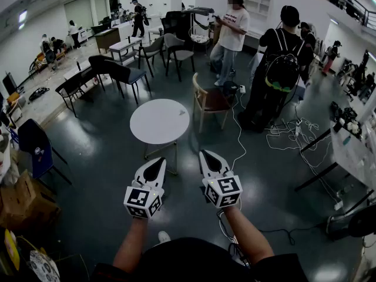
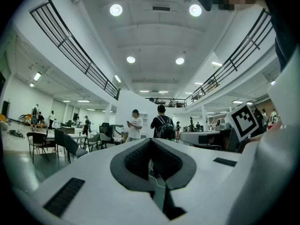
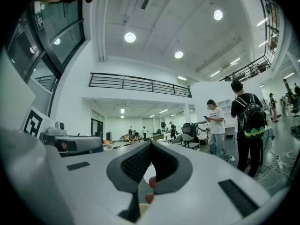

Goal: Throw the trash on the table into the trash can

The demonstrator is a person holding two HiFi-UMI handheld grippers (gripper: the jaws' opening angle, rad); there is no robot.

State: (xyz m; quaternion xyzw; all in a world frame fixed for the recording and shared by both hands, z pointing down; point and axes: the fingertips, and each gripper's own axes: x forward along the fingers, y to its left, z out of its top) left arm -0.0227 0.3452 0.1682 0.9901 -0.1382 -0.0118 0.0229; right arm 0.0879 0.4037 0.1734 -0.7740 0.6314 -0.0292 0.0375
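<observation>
A round white table (image 1: 160, 121) stands on the dark floor ahead of me; I see no trash on its top and no trash can in any view. My left gripper (image 1: 157, 160) and right gripper (image 1: 205, 153) are held level side by side, short of the table's near edge, both pointing at it. In the left gripper view the jaws of the left gripper (image 2: 151, 142) meet at their tips with nothing between them. The right gripper (image 3: 151, 143) is also shut and empty; two small red spots show through the gap behind its pads.
A wooden chair (image 1: 208, 101) stands just right of the table, and dark chairs (image 1: 126, 75) stand behind it. Two people (image 1: 281, 63) stand at the back right amid white cables (image 1: 294, 131) on the floor. A blue chair (image 1: 36, 145) and cardboard boxes (image 1: 23, 201) are at my left, a desk (image 1: 352, 148) at my right.
</observation>
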